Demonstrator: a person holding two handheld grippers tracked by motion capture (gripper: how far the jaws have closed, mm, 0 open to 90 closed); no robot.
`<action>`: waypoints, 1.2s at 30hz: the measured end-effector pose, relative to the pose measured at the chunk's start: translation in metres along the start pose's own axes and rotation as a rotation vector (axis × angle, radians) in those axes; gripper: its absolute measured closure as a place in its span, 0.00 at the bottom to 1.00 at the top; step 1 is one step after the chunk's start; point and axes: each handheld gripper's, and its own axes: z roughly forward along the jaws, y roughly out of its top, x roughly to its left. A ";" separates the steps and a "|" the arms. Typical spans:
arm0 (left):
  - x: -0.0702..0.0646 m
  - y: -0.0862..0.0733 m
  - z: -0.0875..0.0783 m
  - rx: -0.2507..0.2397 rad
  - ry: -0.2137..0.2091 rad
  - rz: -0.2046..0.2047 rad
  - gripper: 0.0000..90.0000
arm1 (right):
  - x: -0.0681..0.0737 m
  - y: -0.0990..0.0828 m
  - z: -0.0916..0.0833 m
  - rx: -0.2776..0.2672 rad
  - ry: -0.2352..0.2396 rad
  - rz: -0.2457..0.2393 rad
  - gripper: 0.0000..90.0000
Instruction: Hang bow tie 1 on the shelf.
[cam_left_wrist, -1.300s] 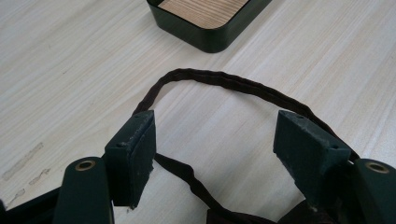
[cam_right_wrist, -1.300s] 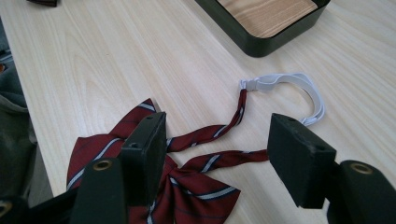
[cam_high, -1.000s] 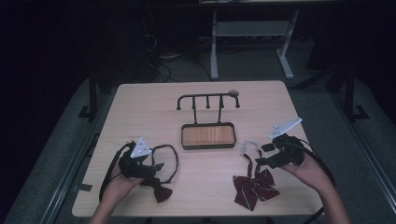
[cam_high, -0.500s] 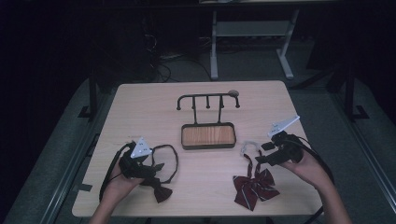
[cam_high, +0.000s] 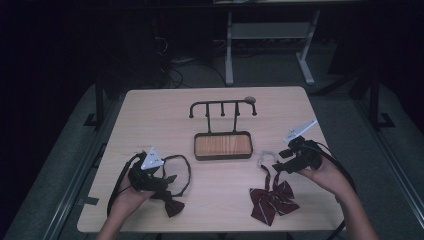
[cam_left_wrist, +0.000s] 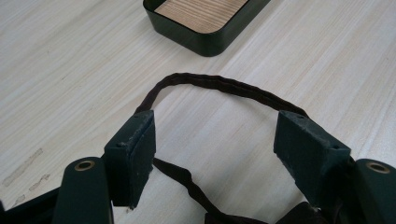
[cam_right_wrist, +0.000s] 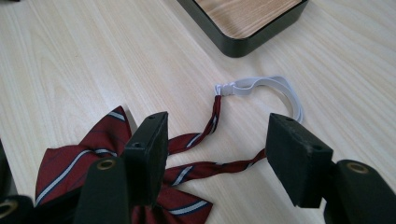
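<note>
A dark bow tie (cam_high: 172, 205) lies near the table's front left, its thin strap (cam_left_wrist: 224, 84) looped on the wood. My left gripper (cam_high: 167, 179) is low over it, jaws open on either side of the strap (cam_left_wrist: 215, 140) without pinching it. At the front right lies a red striped bow tie (cam_high: 272, 200) with a white elastic loop (cam_right_wrist: 266, 86) at the end of its straps. My right gripper (cam_high: 277, 162) hovers over those straps, open (cam_right_wrist: 217, 149), with both red straps running between the pads untouched.
A black hook rack (cam_high: 222, 107) stands on a dark tray with a wood inlay (cam_high: 222, 156) in the middle of the light wooden table (cam_high: 160, 115). A small round piece (cam_high: 249, 99) sits by the rack's right end. A white metal stand (cam_high: 265, 50) is on the floor behind.
My right gripper has edged slightly left toward the red tie's straps. The left gripper and both bow ties lie where they were.
</note>
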 end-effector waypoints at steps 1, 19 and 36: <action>0.001 0.000 0.000 0.000 -0.001 -0.002 0.33 | 0.000 0.001 0.001 0.004 0.002 0.003 0.44; 0.002 0.000 0.001 -0.006 -0.004 -0.012 0.33 | -0.012 0.013 0.012 0.070 -0.031 0.013 0.48; 0.003 -0.001 0.002 -0.001 -0.006 -0.003 0.33 | -0.034 0.013 0.033 0.153 -0.061 0.073 0.53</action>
